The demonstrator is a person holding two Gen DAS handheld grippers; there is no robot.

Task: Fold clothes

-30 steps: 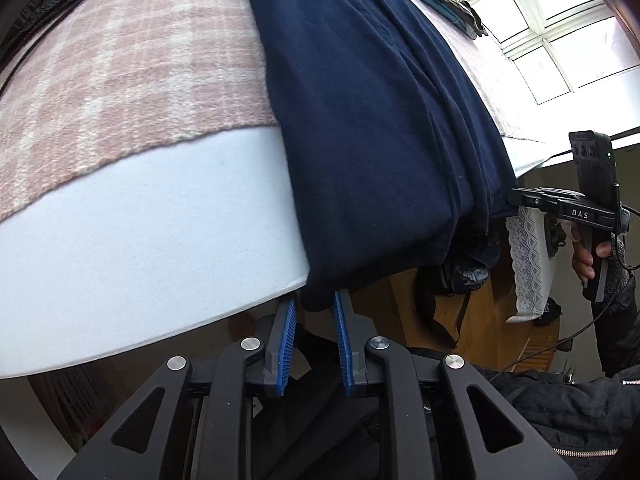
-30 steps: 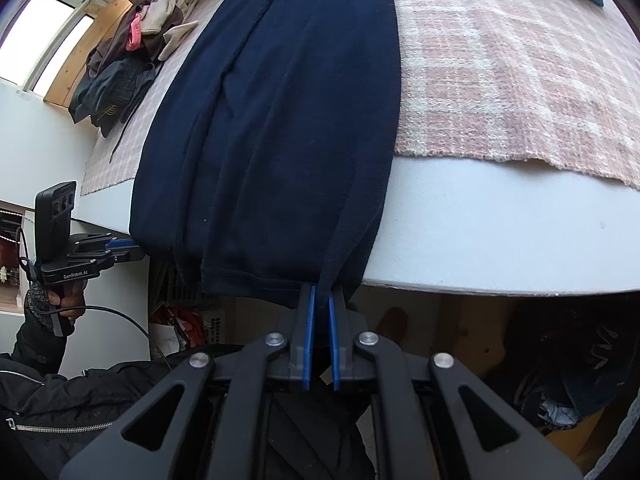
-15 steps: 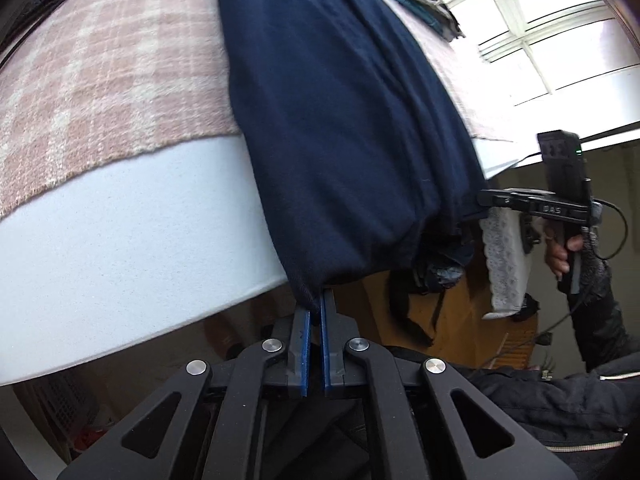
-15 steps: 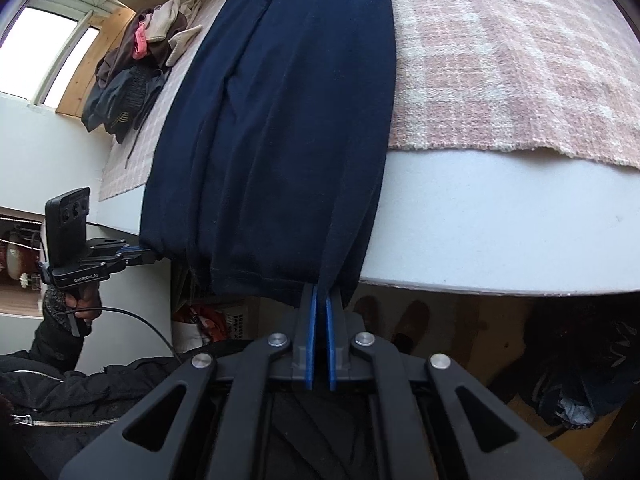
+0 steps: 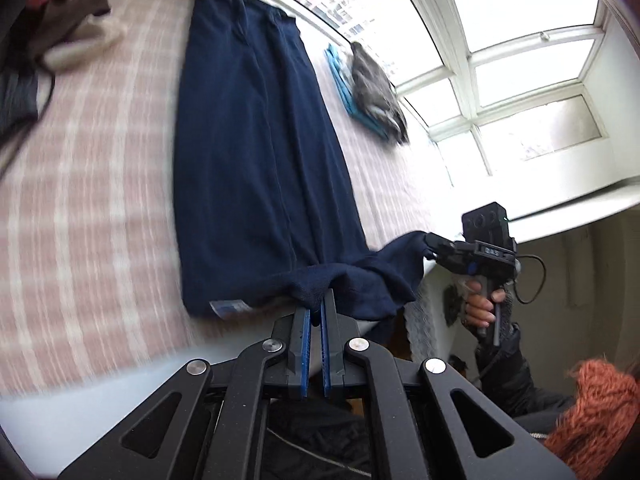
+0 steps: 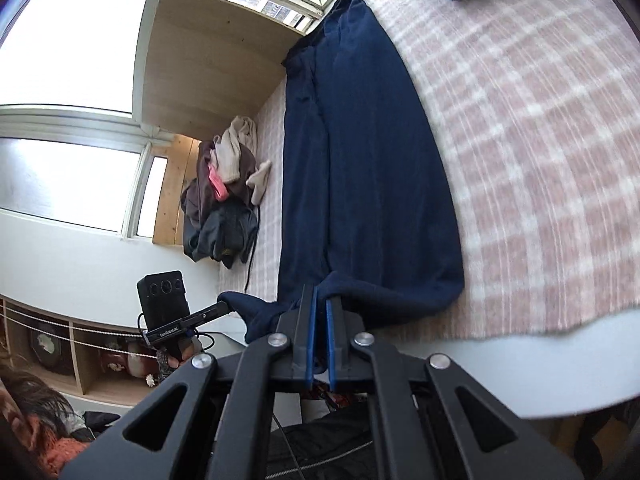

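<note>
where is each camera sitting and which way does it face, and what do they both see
Left wrist: on the left gripper, looking forward and down along its fingers over the bed toward the windows; shows its fingers shut on the navy garment hem, plus the right gripper and the hand holding it.
Right wrist: on the right gripper, facing across the bed toward the clothes pile; shows its fingers clamping the hem, and the left gripper.
Shared: garment, plaid blanket, each other's gripper.
</note>
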